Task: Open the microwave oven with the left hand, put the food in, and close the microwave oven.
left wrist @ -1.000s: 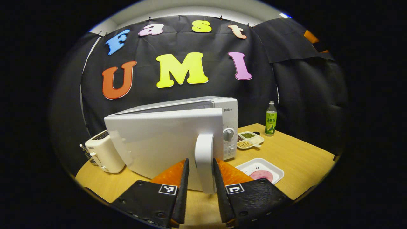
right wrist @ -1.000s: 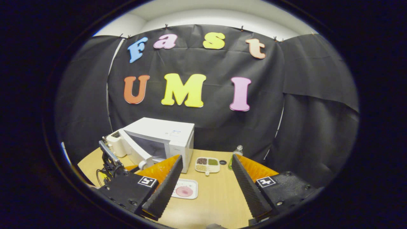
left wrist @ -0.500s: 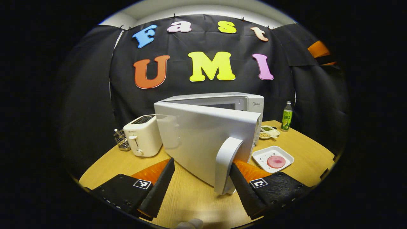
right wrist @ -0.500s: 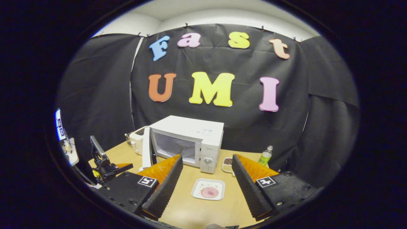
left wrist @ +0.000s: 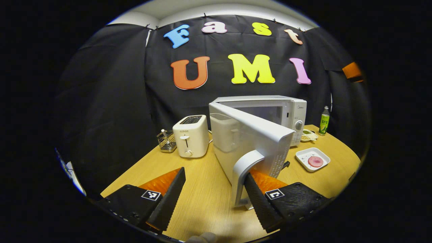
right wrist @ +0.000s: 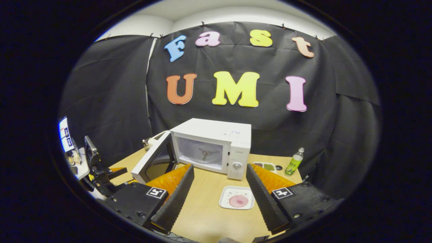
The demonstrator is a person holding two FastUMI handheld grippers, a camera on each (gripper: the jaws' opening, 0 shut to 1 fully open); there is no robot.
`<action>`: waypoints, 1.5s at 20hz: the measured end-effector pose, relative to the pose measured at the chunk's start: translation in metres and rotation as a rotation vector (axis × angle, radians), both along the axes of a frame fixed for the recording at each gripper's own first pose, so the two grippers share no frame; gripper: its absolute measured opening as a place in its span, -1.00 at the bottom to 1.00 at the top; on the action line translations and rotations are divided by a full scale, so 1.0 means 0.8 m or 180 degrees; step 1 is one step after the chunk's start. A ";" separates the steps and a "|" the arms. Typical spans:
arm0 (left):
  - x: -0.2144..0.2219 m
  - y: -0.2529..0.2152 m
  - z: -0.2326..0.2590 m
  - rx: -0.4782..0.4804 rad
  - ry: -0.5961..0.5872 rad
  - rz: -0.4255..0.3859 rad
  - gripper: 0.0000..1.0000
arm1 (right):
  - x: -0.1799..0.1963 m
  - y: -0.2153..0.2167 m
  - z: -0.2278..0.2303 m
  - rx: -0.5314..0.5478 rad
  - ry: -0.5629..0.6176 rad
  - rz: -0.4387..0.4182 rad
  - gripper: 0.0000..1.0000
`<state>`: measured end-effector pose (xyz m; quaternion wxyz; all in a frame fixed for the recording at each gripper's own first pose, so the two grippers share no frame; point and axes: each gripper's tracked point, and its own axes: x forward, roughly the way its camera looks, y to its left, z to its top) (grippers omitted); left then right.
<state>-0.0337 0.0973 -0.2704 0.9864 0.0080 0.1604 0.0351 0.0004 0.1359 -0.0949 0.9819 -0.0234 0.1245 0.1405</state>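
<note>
The white microwave oven's hinged door (left wrist: 251, 135) has swung wider; the left gripper (left wrist: 214, 192), fingers spread wide, hooks one finger behind the stiff white handle (left wrist: 243, 168); the right gripper (right wrist: 219, 189) also gapes, above the light, rigid white food tray (right wrist: 237, 198), best grasped by its rim.

Each handheld gripper, the left gripper (left wrist: 214, 199) and the right gripper (right wrist: 219, 199), has two wedge-shaped fingers with ribbed inner faces, mounted on textured blocks that carry small square black-and-white marker tags and round screw heads near their outer edges.
</note>
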 end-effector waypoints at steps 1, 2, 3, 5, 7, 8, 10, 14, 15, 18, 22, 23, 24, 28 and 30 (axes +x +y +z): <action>-0.001 0.009 0.000 -0.0058 0.0011 0.0014 0.93 | -0.002 0.007 -0.002 0.0001 0.0006 0.0030 0.97; -0.004 0.014 0.000 -0.0142 0.0022 0.0005 0.93 | -0.004 0.014 -0.003 -0.0001 0.0006 0.0052 0.97; -0.007 0.022 -0.003 -0.0208 0.0029 0.0005 0.93 | -0.004 0.020 -0.005 -0.0004 0.0010 0.0075 0.97; -0.009 0.039 -0.006 -0.0248 0.0026 0.0009 0.93 | -0.007 0.027 -0.007 -0.0001 0.0033 0.0112 0.98; -0.013 0.051 -0.007 -0.0327 0.0046 0.0008 0.94 | -0.007 0.027 -0.010 -0.0019 0.0040 0.0115 0.98; -0.014 0.055 -0.007 -0.0361 0.0055 0.0018 0.95 | -0.007 0.026 -0.012 -0.0021 0.0049 0.0112 0.98; -0.019 0.062 -0.006 -0.0315 0.0046 0.0003 0.96 | -0.003 0.022 -0.014 -0.0013 0.0078 0.0099 0.97; -0.039 0.108 -0.005 -0.0080 0.0015 0.0236 0.93 | 0.008 0.012 -0.024 -0.0017 0.0107 0.0079 0.98; -0.048 0.117 -0.004 -0.0049 0.0017 0.0310 0.93 | 0.013 0.004 -0.027 -0.0006 0.0100 0.0048 0.98; -0.062 0.127 0.009 0.0063 -0.0032 0.0395 0.93 | 0.038 -0.018 -0.048 0.0156 0.0201 -0.0035 0.98; -0.078 0.103 0.033 0.0095 -0.0063 0.0391 0.95 | 0.078 -0.052 -0.112 -0.0001 0.0533 -0.0022 0.83; -0.080 0.093 0.043 0.0095 -0.0092 0.0386 0.94 | 0.087 -0.064 -0.133 -0.0058 0.0628 -0.0043 0.92; -0.079 0.078 0.054 0.0073 -0.0123 0.0343 0.94 | 0.097 -0.078 -0.154 -0.0091 0.0735 -0.0063 0.86; -0.068 0.023 0.108 0.0090 -0.0330 0.0257 1.00 | 0.136 -0.121 -0.246 -0.0033 0.1286 -0.0193 0.51; -0.058 -0.005 0.131 0.0100 -0.0417 0.0240 0.93 | 0.154 -0.136 -0.287 0.0043 0.1553 -0.0241 0.49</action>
